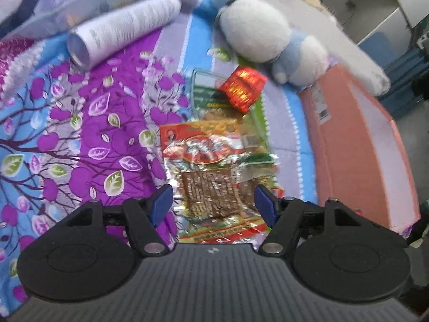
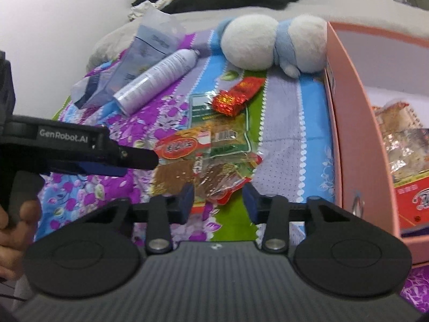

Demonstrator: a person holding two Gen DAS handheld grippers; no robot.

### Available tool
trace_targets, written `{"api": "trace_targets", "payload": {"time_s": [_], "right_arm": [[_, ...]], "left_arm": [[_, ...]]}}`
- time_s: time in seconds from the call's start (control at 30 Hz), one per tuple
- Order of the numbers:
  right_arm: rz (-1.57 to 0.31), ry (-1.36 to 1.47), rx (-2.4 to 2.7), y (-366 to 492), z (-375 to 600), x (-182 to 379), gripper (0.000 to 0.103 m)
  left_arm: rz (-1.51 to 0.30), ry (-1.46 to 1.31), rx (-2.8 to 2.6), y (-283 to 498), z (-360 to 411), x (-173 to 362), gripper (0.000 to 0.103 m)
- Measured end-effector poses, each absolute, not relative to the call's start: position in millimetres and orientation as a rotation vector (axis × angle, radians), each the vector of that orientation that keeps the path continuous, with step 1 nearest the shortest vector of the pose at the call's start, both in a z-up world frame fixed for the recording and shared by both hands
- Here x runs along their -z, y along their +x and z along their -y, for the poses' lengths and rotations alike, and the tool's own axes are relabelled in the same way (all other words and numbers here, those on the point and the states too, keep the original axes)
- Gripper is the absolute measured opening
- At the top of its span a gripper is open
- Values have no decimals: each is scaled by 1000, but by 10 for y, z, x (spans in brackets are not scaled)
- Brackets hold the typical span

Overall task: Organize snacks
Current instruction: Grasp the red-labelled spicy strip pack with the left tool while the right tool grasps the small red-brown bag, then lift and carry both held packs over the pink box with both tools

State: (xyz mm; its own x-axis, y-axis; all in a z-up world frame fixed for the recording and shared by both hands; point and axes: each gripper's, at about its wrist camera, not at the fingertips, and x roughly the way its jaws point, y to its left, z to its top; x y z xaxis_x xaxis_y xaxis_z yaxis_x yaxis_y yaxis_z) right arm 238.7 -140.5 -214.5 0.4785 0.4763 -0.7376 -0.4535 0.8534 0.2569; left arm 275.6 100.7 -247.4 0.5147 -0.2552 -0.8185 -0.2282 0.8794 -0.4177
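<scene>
Bright, even indoor light, glare on foil wrappers [image 1: 242,88], perhaps motion blur throughout, strong fisheye bending at edges.

Both grippers, left [image 1: 213,201] and right [image 2: 218,201], jaws apart

Print on the white spray can [image 2: 158,79] too blurred to read. Pink box [image 2: 356,134] cut off at the right edge of the right wrist view, snack packs inside [image 2: 407,166] only partly seen. Plush toy [image 1: 257,35] smeared, its top hidden at the upper edge. Packet labels [image 1: 203,150] illegible.
</scene>
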Motion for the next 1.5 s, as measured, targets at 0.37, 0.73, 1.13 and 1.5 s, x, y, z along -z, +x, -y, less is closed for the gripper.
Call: {"api": "trace_targets", "payload": {"time_s": [0.37, 0.73, 1.13, 1.5], "right_arm": [[-1064, 209, -576, 2723, 1363, 2566, 42], [-1075, 320, -641, 2691, 1376, 2567, 17], [-1085, 340, -708, 2497, 1315, 2478, 9], [-1097, 266, -667, 2386, 1263, 2464, 7]], "left_arm": [[-1079, -632, 34, 2937, -1127, 2751, 84], [-1101, -566, 46, 2984, -977, 2776, 93], [-1124, -415, 69, 2974, -840, 2798, 90], [-1094, -373, 68, 2841, -918, 2762, 60]]}}
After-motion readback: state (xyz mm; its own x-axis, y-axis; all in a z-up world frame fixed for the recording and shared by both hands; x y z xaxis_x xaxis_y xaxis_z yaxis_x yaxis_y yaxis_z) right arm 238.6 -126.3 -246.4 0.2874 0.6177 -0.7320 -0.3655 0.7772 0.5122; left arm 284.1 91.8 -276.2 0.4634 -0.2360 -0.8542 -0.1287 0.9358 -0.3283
